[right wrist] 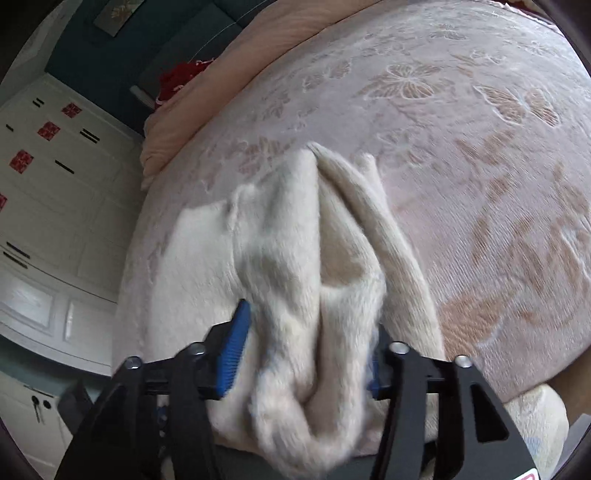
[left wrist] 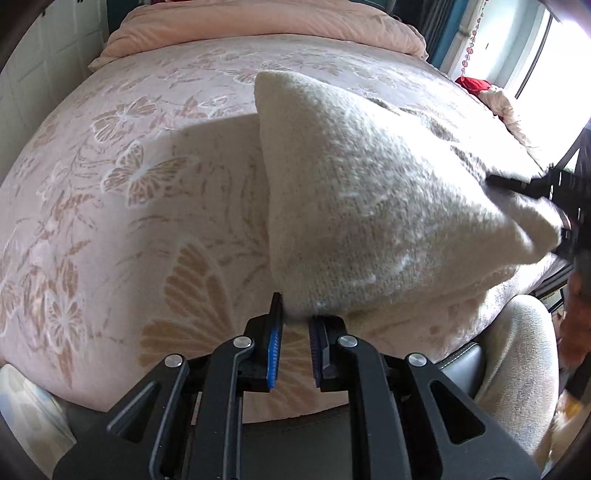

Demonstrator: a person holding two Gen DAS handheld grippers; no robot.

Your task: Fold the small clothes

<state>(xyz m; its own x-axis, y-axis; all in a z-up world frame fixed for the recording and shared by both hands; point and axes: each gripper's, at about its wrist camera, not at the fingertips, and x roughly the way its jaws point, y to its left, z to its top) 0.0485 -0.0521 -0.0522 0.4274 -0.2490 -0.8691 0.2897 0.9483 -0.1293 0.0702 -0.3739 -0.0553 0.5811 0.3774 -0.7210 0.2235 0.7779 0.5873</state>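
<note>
A cream knitted garment (left wrist: 369, 199) is held up over a pink bed with a butterfly pattern (left wrist: 129, 184). My left gripper (left wrist: 295, 325) is shut on the garment's lower corner, with blue pads on both sides of the fabric. My right gripper (left wrist: 546, 206) shows at the right edge of the left wrist view, holding the garment's other end. In the right wrist view my right gripper (right wrist: 306, 354) is wide apart around a thick bunch of the garment (right wrist: 314, 277), which fills the gap between the fingers. Part of the garment lies on the bed (right wrist: 480, 147).
A folded pink quilt (left wrist: 258, 29) lies at the head of the bed. White cupboards (right wrist: 44, 203) stand beside the bed. A red cloth (left wrist: 474, 85) lies by the window. A cream fleece-covered shape (left wrist: 517, 369) sits at the bed's near edge.
</note>
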